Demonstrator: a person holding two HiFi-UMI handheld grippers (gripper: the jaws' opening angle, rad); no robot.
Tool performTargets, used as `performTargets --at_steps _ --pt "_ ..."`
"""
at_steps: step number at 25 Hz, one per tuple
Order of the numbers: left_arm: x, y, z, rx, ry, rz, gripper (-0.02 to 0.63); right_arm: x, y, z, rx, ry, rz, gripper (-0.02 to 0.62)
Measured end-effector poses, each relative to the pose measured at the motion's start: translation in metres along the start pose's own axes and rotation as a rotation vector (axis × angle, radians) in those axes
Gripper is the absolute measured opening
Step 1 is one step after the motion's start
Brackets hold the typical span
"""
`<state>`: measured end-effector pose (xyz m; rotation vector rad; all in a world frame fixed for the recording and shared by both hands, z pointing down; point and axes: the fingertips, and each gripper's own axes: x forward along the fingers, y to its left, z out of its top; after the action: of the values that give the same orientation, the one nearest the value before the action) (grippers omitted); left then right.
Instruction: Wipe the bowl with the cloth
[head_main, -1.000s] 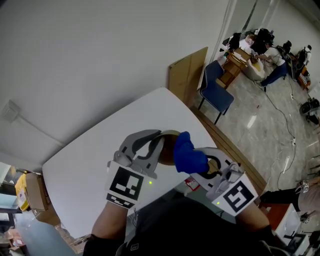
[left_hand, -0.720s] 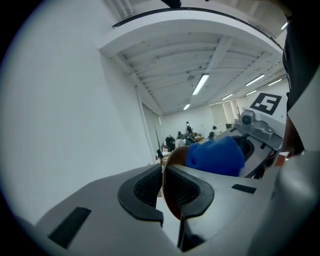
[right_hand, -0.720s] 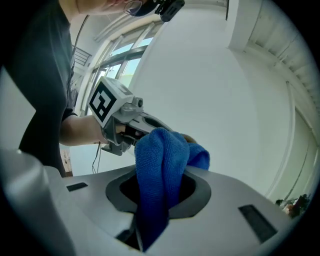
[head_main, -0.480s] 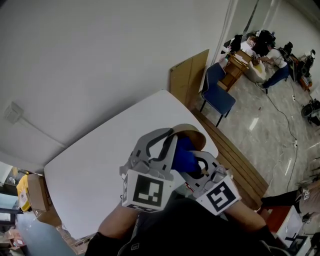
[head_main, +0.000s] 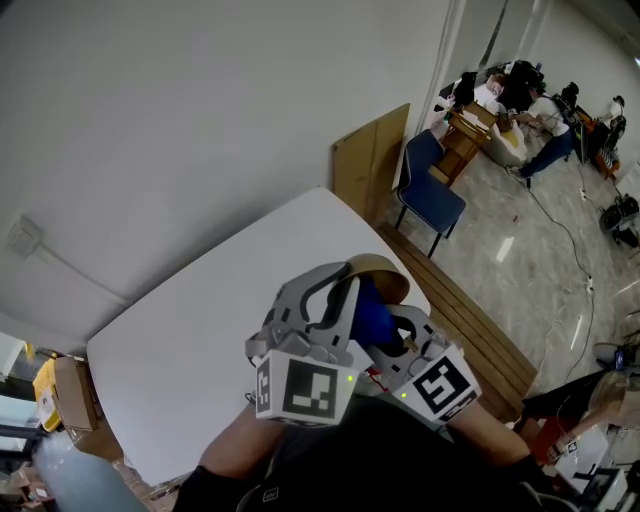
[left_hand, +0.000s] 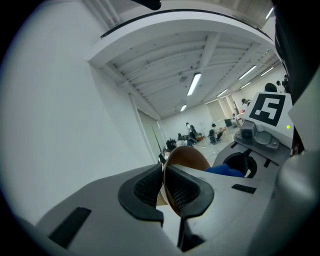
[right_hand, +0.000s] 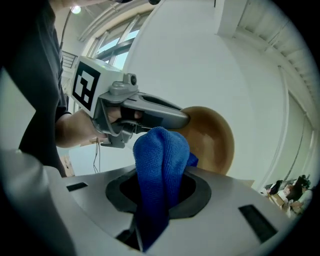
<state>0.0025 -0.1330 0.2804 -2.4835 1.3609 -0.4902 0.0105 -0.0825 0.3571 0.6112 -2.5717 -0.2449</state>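
Note:
A brown wooden bowl (head_main: 378, 267) is held up on edge above the white table (head_main: 190, 320). My left gripper (head_main: 345, 288) grips its rim: in the left gripper view the rim (left_hand: 164, 186) sits between the two black pads, and the jaws are opening slightly. My right gripper (head_main: 388, 325) is shut on a blue cloth (head_main: 372, 312). In the right gripper view the cloth (right_hand: 160, 165) bulges from the jaws and faces the bowl's hollow (right_hand: 212, 142). Whether the cloth touches the bowl is unclear.
A blue chair (head_main: 430, 185) and a leaning wooden board (head_main: 372, 160) stand beyond the table's far corner. A wooden bench (head_main: 470, 320) runs along the table's right edge. People sit at a desk (head_main: 505, 100) far off. A cardboard box (head_main: 70, 385) lies at the left.
The two grippers have closed in on each other and shifted right. The bowl has tipped up and the blue cloth now sits in front of its hollow.

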Motion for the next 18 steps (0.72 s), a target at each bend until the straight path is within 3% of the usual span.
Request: performTargets --at_steps 7,18 --pt "0.0 0.025 -0.015 -0.062 0.003 0.04 0.021 -0.004 0.022 -0.036 0.143 0.033 0.121 0.09" --pt "0.003 0.013 -0.087 -0.256 0.149 -0.028 0.021 -0.023 -0.002 -0.072 0.333 0.011 0.041 0.091"
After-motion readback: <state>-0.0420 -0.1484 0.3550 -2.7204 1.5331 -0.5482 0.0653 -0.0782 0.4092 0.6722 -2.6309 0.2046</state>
